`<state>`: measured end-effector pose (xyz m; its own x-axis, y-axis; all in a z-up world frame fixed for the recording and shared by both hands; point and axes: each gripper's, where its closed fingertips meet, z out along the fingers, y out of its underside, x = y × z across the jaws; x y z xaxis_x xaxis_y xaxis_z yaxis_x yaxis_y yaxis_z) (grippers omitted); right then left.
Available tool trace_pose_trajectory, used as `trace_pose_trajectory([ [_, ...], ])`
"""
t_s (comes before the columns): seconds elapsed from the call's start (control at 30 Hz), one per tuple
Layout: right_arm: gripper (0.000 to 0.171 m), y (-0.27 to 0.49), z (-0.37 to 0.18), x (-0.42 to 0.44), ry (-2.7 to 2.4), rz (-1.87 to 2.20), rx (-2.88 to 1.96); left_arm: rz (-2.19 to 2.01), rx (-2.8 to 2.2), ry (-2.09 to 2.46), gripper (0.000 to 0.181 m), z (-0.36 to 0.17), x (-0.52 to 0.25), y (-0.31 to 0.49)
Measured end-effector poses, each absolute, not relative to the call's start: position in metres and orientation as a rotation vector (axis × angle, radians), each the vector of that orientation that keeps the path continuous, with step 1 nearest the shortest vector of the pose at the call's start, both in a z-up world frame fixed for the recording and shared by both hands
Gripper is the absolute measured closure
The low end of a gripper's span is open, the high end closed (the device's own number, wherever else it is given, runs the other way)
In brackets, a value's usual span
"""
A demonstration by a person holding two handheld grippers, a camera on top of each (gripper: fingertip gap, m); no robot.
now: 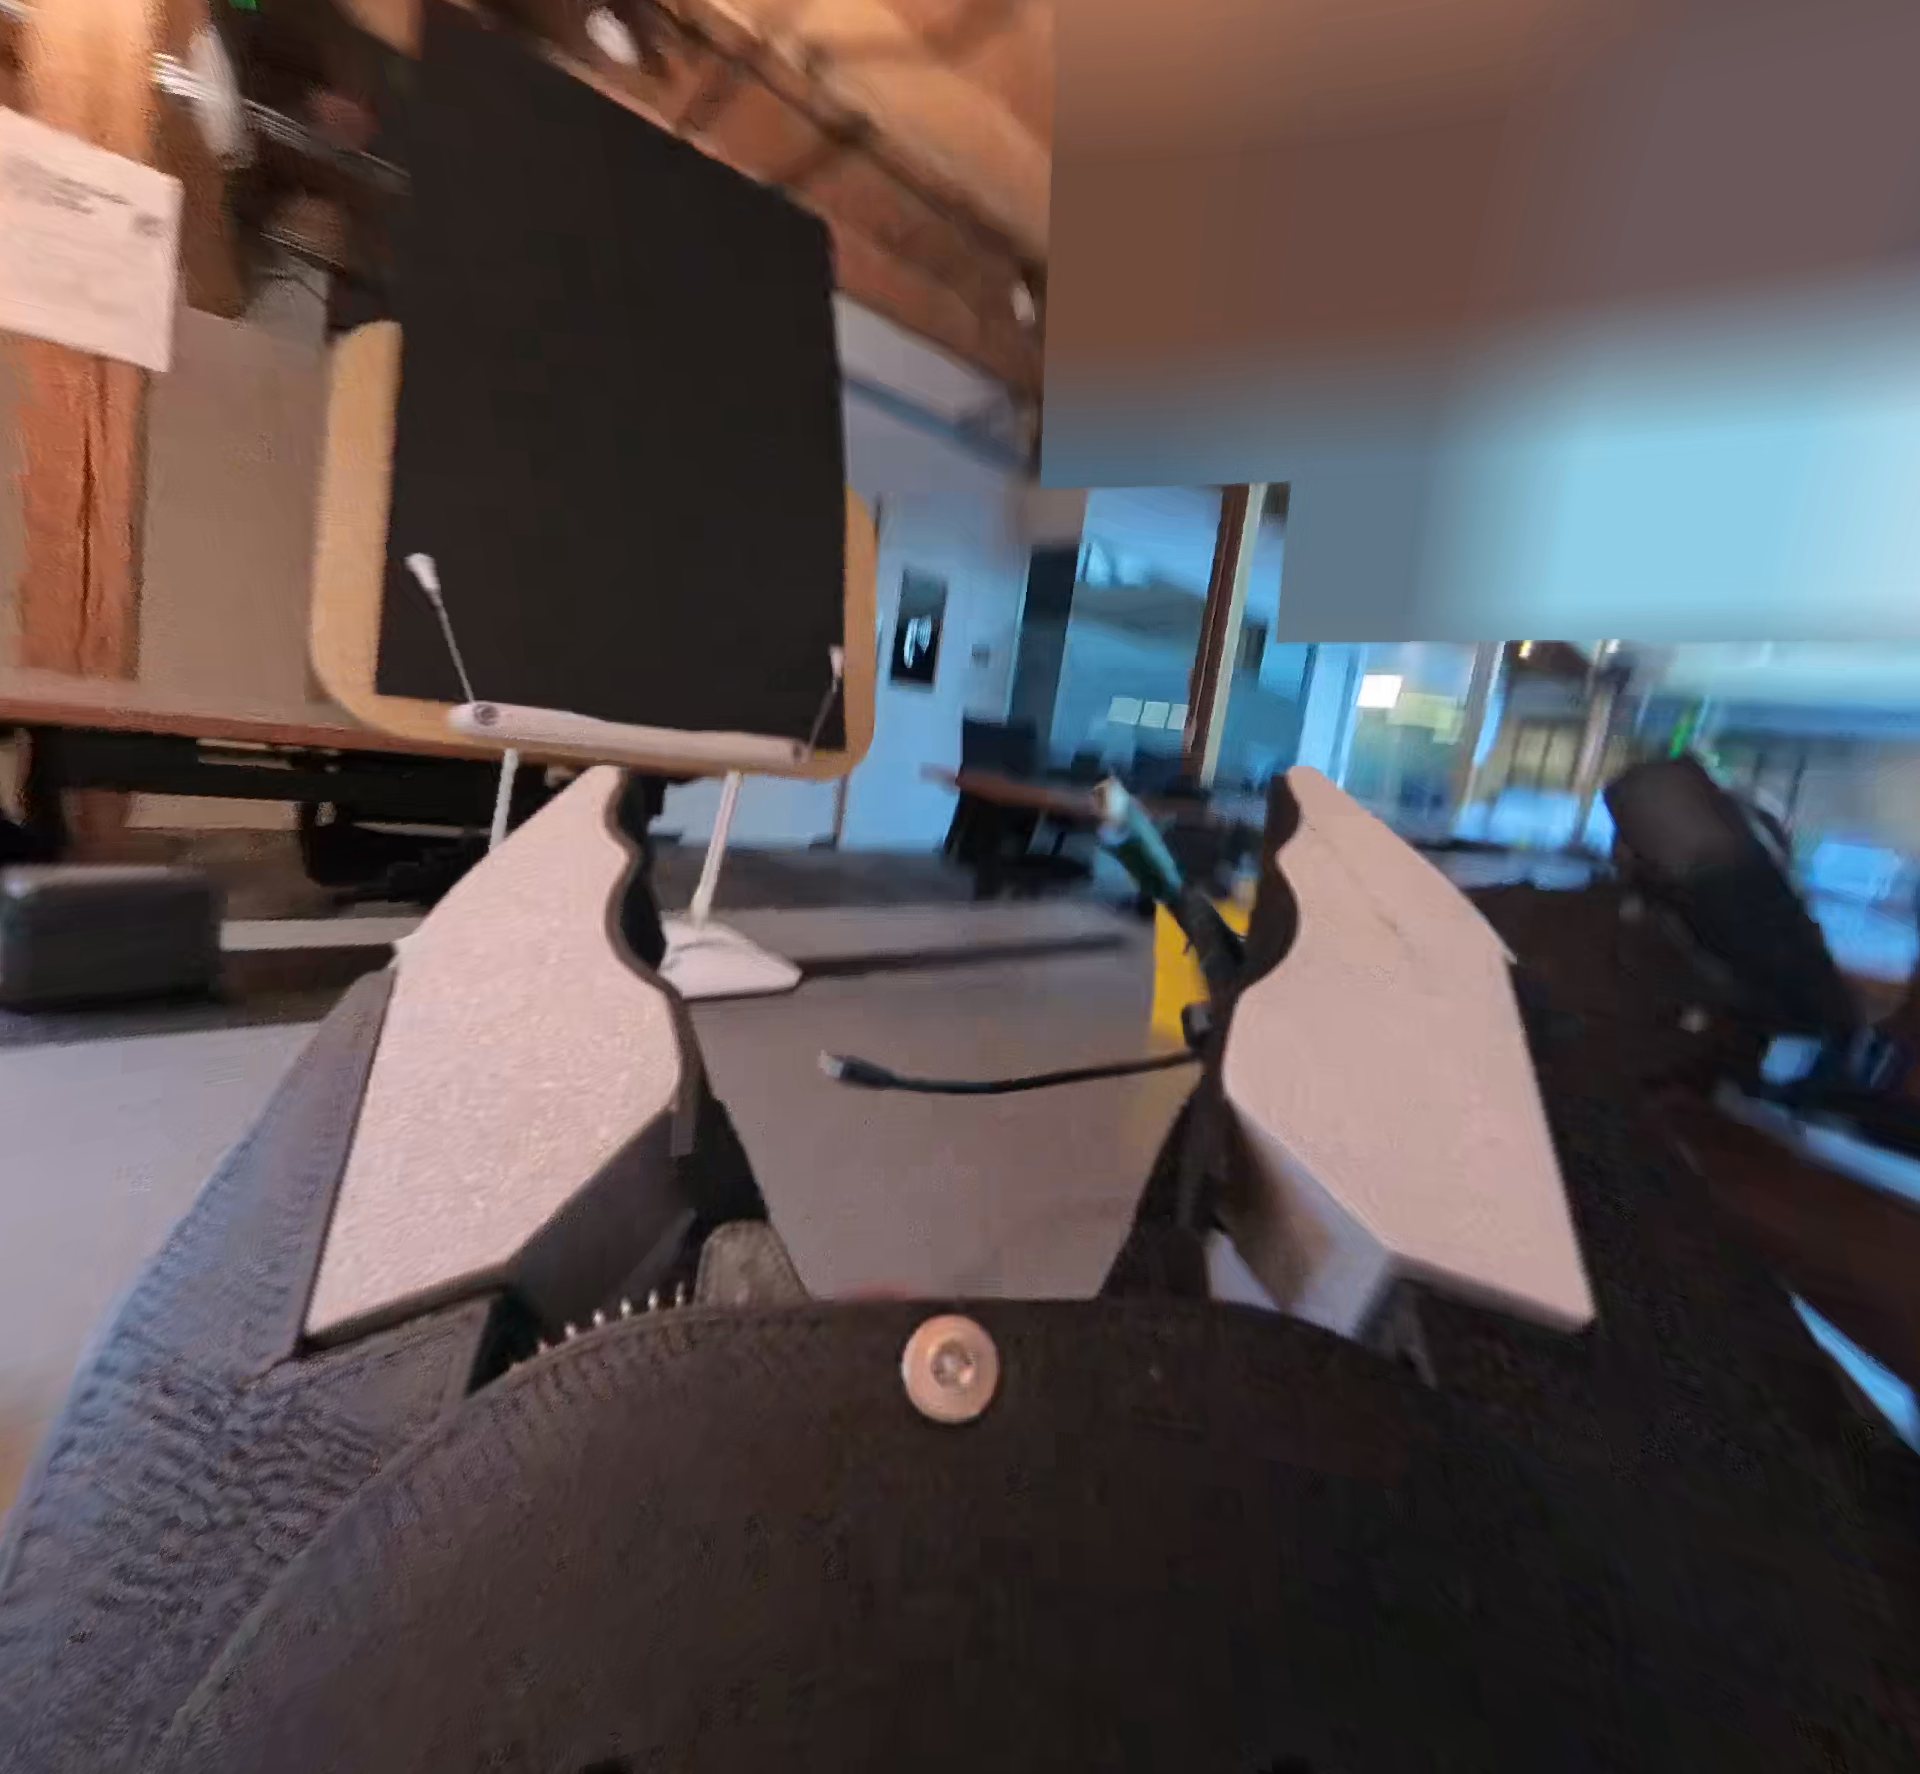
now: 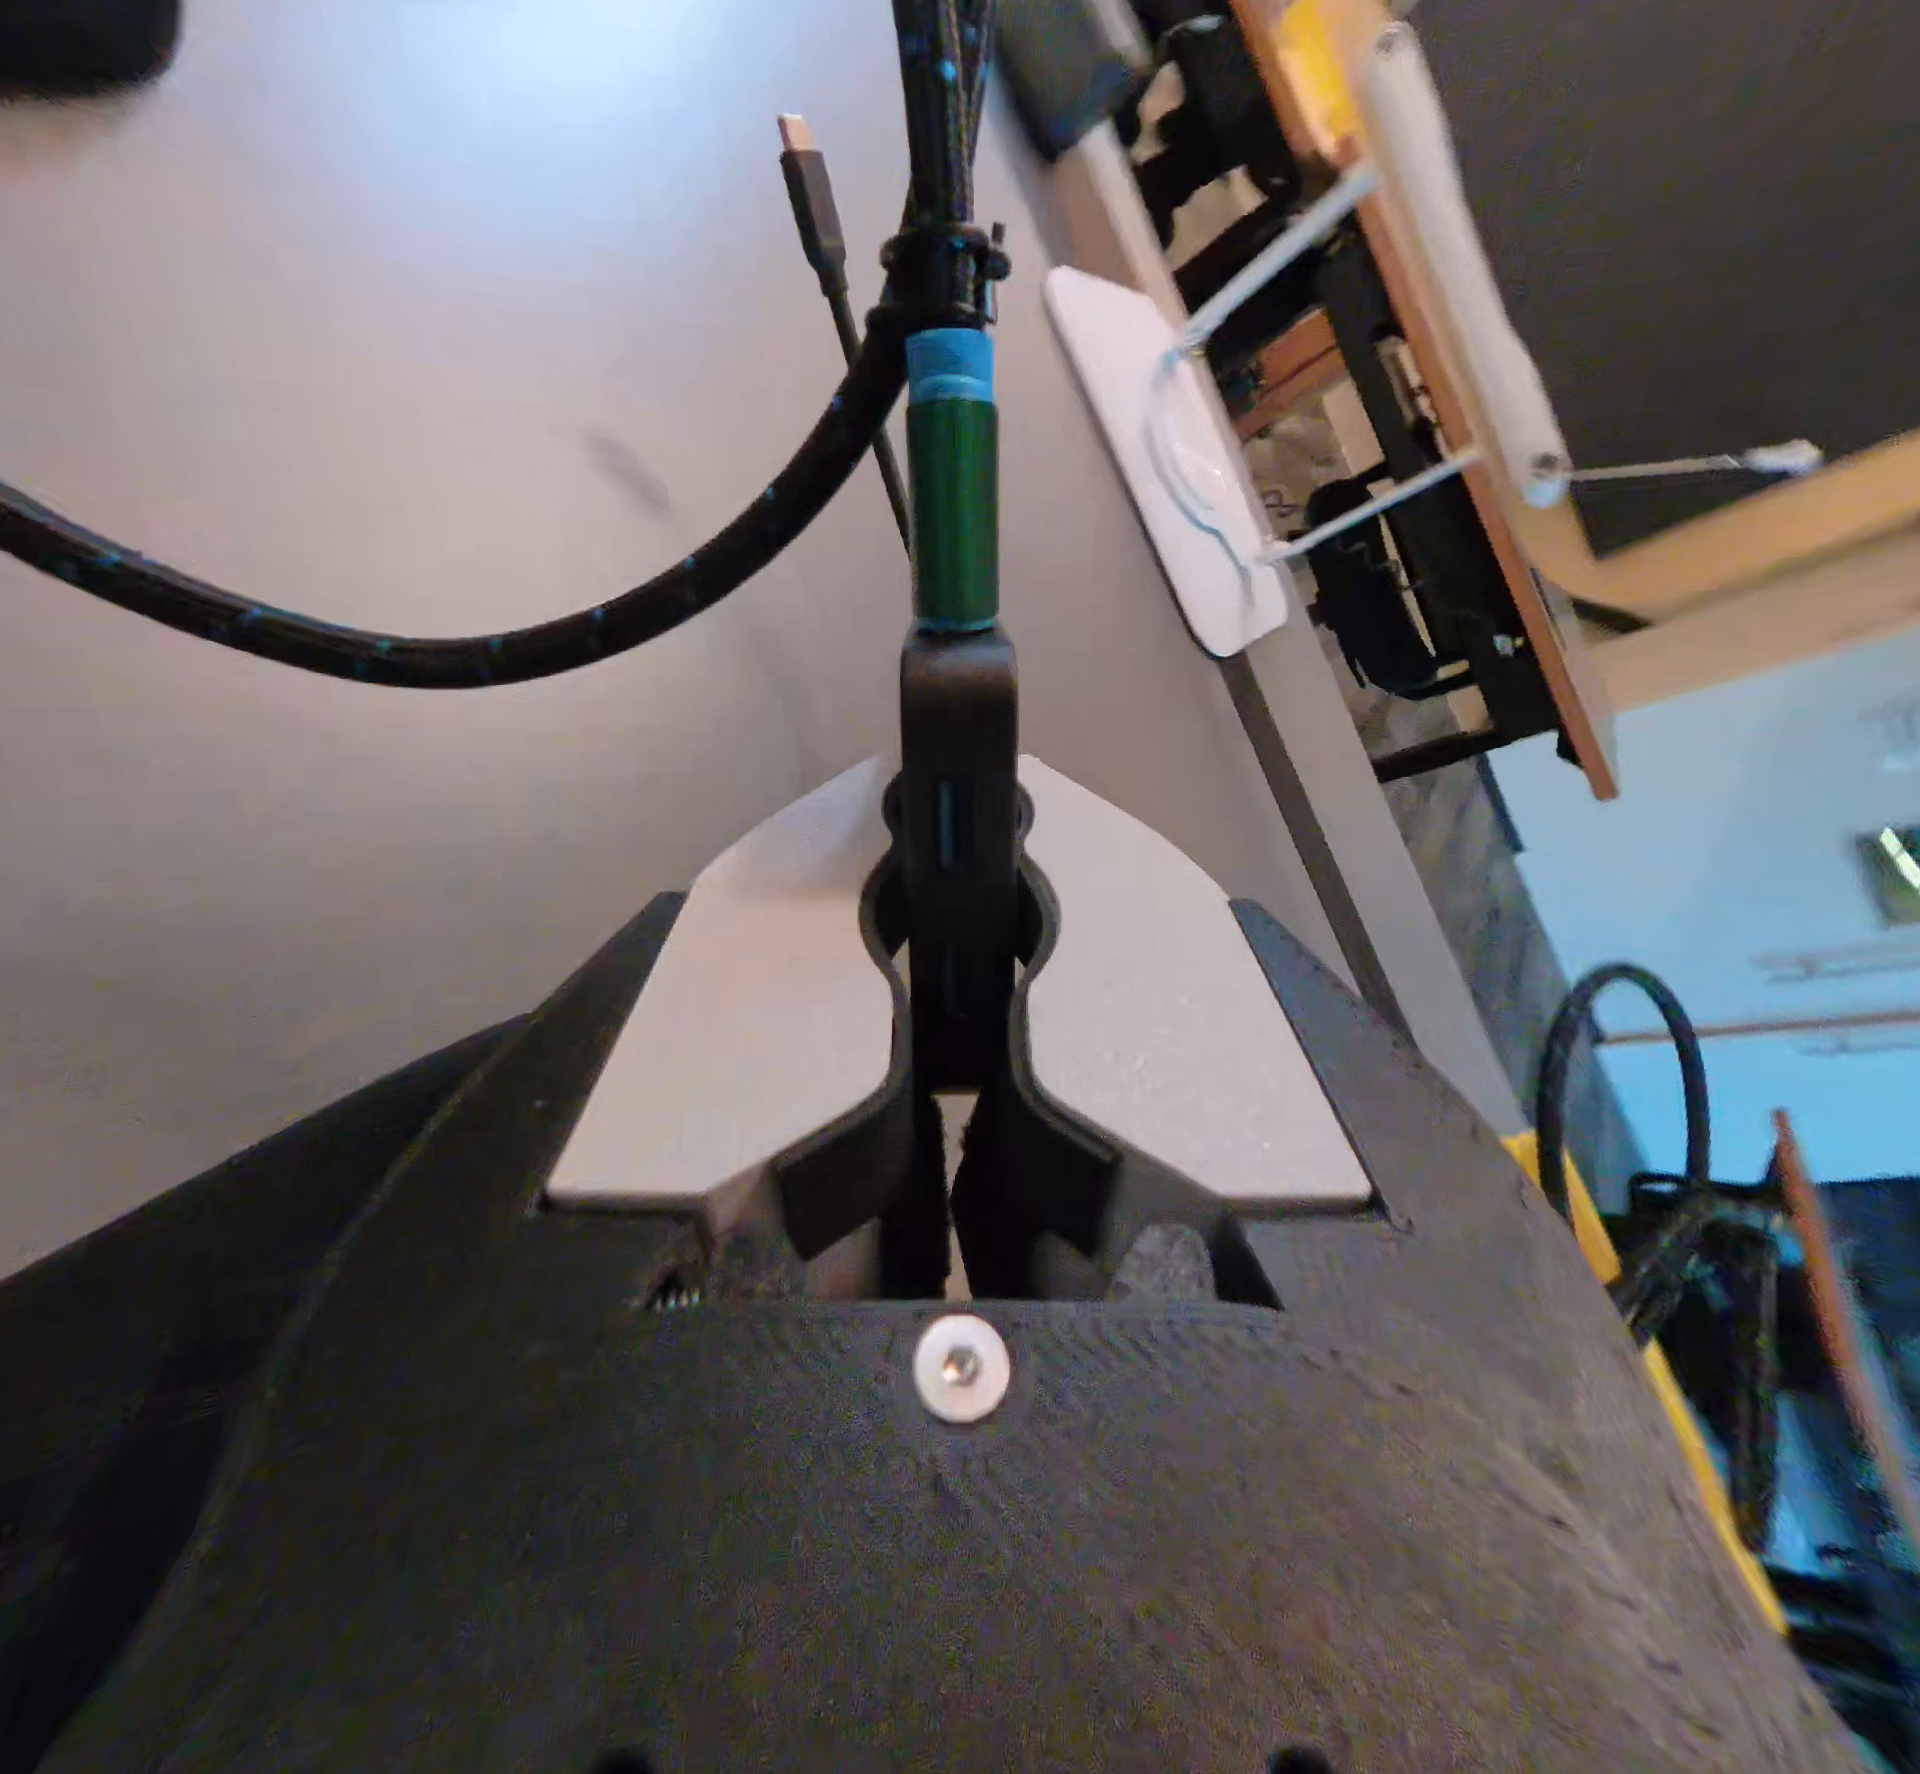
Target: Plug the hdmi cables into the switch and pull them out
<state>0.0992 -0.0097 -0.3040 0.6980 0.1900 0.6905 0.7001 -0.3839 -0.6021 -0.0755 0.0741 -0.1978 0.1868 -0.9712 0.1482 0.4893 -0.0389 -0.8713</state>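
The right gripper [image 2: 956, 851] is clamped on the black plug body of an HDMI cable [image 2: 954, 789], its two pale fingers [image 2: 748, 986] pressed against the plug's sides with the plug standing straight out past the fingertips. Just beyond the tips the plug carries a green sleeve [image 2: 952, 519] topped by a band of blue tape [image 2: 948, 363], and from there the black braided cable [image 2: 416, 654] loops away to the left of the fingers while more braided strands [image 2: 951, 62], tied in a bundle, run on ahead. A thin black cable with a small metal connector [image 2: 805, 166] lies on the grey table [image 2: 416, 322] just left of the bundle. The left gripper [image 1: 951, 851] is spread wide with nothing between its fingers [image 1: 520, 1049]; the same thin cable [image 1: 987, 1083] lies on the table [image 1: 935, 1184] in the gap, and the green-sleeved plug [image 1: 1138, 841] shows blurred beside the inner edge of its right-hand finger. Ahead and to the left of it a black panel on a white stand [image 1: 613, 394] stands upright. No switch can be made out.
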Motion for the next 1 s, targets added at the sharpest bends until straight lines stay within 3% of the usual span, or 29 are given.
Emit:
trace_pose_trajectory([
  [0.13, 0.157, -0.025, -0.256, 0.132, -0.466, -0.622, -1.850, -1.432, -0.962, 0.474, 0.071, -0.214, -0.094, 0.087],
  [0.37, 0.156, -0.068, -0.193, 0.186, -0.255, -0.775, -1.785, -1.353, -0.940, 0.604, 0.079, -0.216, -0.083, 0.077],
  [0.57, 0.157, -0.146, -0.148, 0.260, 0.065, -1.000, -1.703, -1.431, -0.958, 0.544, 0.084, -0.216, -0.089, 0.082],
  [0.77, 0.157, -0.211, -0.226, 0.330, 0.432, -1.086, -1.938, -1.445, -0.953, 0.596, 0.086, -0.218, -0.085, 0.075],
  [0.93, 0.157, -0.214, -0.318, 0.327, 0.653, -0.548, -2.230, -1.420, -0.933, 0.650, 0.089, -0.219, -0.081, 0.068],
  [1.0, 0.137, -0.201, -0.321, 0.314, 0.649, -0.364, -2.187, -1.413, -0.927, 0.656, 0.089, -0.219, -0.081, 0.067],
])
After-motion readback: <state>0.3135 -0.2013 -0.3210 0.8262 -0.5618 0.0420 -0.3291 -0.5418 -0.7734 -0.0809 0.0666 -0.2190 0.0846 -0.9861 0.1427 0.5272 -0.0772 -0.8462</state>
